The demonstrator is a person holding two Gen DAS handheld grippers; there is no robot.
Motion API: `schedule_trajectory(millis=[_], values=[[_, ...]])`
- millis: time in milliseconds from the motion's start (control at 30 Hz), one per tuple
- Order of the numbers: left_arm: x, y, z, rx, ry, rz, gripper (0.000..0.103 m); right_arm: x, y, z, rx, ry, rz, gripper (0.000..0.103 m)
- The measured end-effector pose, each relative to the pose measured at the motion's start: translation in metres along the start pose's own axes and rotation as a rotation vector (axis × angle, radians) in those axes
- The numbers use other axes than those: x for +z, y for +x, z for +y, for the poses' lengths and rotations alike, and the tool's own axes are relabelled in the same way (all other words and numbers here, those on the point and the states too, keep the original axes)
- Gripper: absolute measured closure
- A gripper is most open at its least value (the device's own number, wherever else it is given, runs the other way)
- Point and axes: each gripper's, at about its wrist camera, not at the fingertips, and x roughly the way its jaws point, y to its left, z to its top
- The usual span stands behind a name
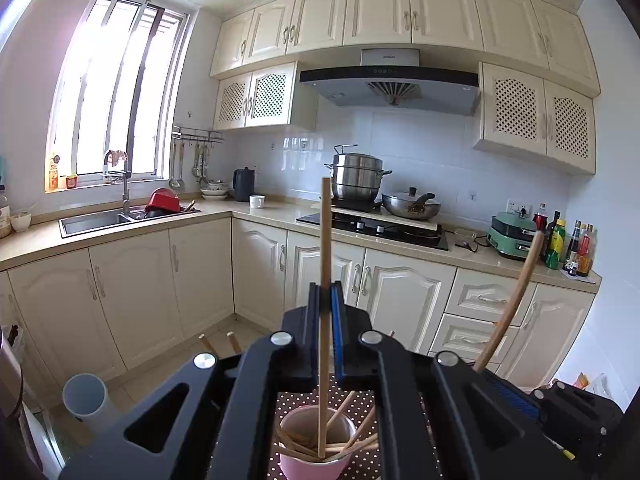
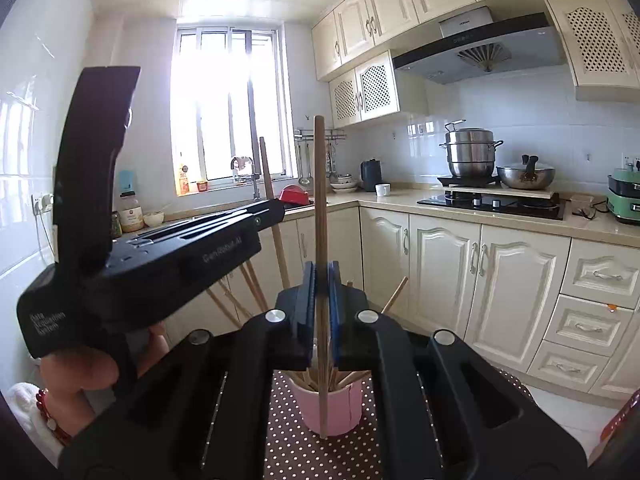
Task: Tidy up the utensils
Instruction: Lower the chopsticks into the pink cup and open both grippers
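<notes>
Straight ahead of the left wrist camera, the left gripper (image 1: pixel 327 300) has its two black, blue-padded jaws closed tight on a single pale wooden chopstick (image 1: pixel 325 248), which stands nearly upright, its top rising well above the jaws and its lower end reaching down into the pink round cup (image 1: pixel 316 465) directly beneath. That cup sits on a brown cloth with white polka dots (image 1: pixel 362 468) and holds several more wooden chopsticks (image 1: pixel 352 444) leaning against its rim. To the right, a second thicker wooden chopstick (image 1: pixel 516 300) slants up from the other black gripper's body at the frame's lower right. A translucent white plastic tube (image 1: pixel 86 398) lies off to the lower left. Seen from the right wrist camera, the right gripper (image 2: pixel 322 292) is likewise clamped shut on its own upright wooden chopstick (image 2: pixel 319 200), whose lower end hangs in front of the pink cup's outer wall rather than inside it; the cup stands just below and beyond the jaws. On the left of this view, the left gripper's black body extends across, held by a hand (image 2: pixel 76 376) wearing a red bead bracelet (image 2: pixel 50 416), with its chopstick rising beside the window.
</notes>
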Motion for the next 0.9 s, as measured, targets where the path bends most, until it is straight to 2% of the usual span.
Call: schedule_trajectory(millis=[533,733,767,800,833,900], values=[[-0.031,0.021,0.005,0.006,0.039,0.099,0.097,0.001,0.008,-0.002,0.005,0.012,0.010,0.097],[-0.034,0.020,0.016,-0.020,-0.010,0.150,0.097,0.004,0.006,0.003,0.005,0.006,0.005,0.097],[-0.035,0.019,0.018,-0.027,-0.019,0.155,0.095,0.005,0.006,0.003,0.006,0.005,0.006,0.097],[-0.035,0.018,0.019,-0.029,-0.022,0.158,0.083,0.005,0.006,0.004,0.007,0.006,0.007,0.097],[-0.035,0.016,0.021,-0.018,-0.024,0.158,0.076,0.005,0.007,0.005,0.007,0.006,0.009,0.097],[-0.035,0.009,0.025,-0.005,-0.023,0.135,0.074,0.005,0.006,0.006,0.009,0.006,0.012,0.097]])
